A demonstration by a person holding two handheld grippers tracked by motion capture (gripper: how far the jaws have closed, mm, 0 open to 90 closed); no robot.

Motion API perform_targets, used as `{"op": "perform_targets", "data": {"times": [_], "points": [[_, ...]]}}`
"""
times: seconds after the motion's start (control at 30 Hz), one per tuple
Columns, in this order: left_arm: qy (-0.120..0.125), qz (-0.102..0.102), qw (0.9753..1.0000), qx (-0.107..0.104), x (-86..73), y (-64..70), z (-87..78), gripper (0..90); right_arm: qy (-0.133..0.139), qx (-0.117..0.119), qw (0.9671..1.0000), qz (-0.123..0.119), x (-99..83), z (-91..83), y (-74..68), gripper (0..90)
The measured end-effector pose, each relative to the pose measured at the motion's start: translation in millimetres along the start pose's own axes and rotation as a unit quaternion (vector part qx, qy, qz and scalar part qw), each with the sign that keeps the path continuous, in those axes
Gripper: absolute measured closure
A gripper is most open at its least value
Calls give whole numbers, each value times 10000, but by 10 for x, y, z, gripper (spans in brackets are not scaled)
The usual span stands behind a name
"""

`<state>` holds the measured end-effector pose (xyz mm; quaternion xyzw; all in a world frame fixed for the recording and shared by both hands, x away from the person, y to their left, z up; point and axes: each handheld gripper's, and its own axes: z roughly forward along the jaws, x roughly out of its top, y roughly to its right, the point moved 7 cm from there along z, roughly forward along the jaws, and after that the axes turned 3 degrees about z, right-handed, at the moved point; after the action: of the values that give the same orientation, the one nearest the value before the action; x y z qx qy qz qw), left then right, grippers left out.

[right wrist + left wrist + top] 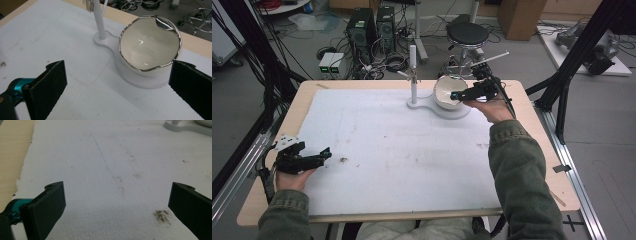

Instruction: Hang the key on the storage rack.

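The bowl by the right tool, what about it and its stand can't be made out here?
- Bowl: near outer wall, right gripper view, hidden by its own rim.
- Stand post: top cut off by upper edge, right gripper view.
- Bowl's right side, high view: covered by the right tool.

At the upper right of your right gripper view, the bowl (150,45) is cream-white with a silver rim, on a white stand (101,22). Your white foam sheet (105,170) carries brown specks; jaws are black, with teal.
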<state>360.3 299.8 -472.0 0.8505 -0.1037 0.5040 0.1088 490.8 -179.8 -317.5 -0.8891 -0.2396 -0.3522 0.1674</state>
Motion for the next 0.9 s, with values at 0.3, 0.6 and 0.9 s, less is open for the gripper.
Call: {"op": "perform_targets", "data": {"times": [0.3, 0.6, 0.9], "points": [[12, -2, 10000, -8, 3, 1, -4, 17, 76, -154, 9999, 3, -185, -37, 54, 6], [16, 0, 10000, -11, 5, 1, -4, 17, 146, -293, 9995, 37, -450, -40, 122, 6], [38, -33, 10000, -6, 8, -2, -5, 17, 207, -259, 9994, 107, -628, -39, 142, 6]]}}
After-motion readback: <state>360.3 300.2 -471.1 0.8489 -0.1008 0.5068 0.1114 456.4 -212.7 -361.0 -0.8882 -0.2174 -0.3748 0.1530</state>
